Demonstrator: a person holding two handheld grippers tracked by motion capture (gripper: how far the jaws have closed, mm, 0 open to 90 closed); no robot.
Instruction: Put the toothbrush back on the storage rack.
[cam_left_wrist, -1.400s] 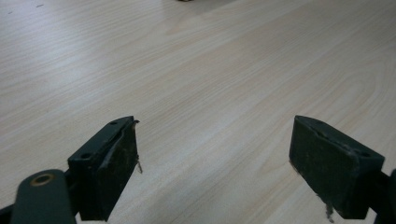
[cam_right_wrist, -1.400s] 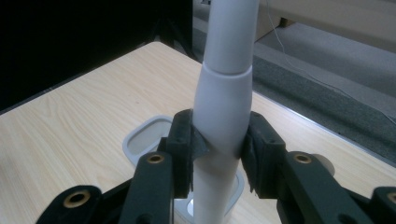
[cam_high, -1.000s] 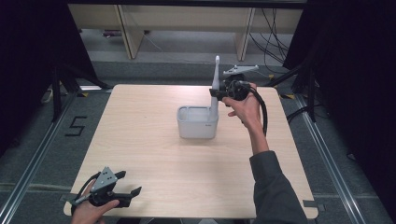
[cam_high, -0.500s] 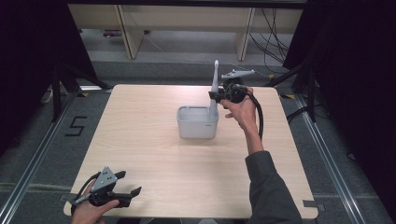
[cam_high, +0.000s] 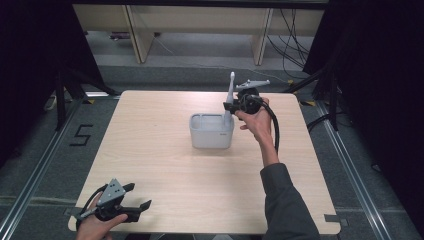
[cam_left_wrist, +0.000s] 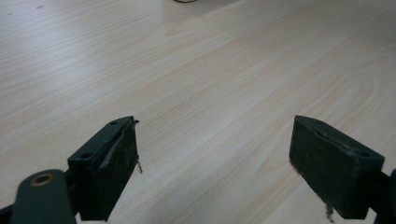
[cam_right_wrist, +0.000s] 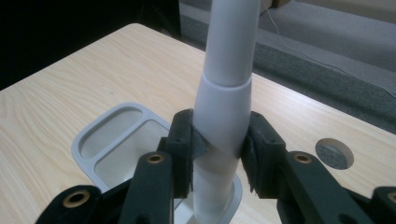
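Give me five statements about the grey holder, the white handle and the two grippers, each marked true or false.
1. The right gripper is shut on the white handle. True.
2. The handle lies flat on the table. False: it stands upright.
3. The left gripper holds the grey holder. False: its jaws are open, with nothing between them.
4. The holder has more than one compartment. True.
5. The handle's lower end is over the holder's left end in the high view. False: over its right end.

Overhead view faces forward; gripper views close (table (cam_high: 165, 165) shared).
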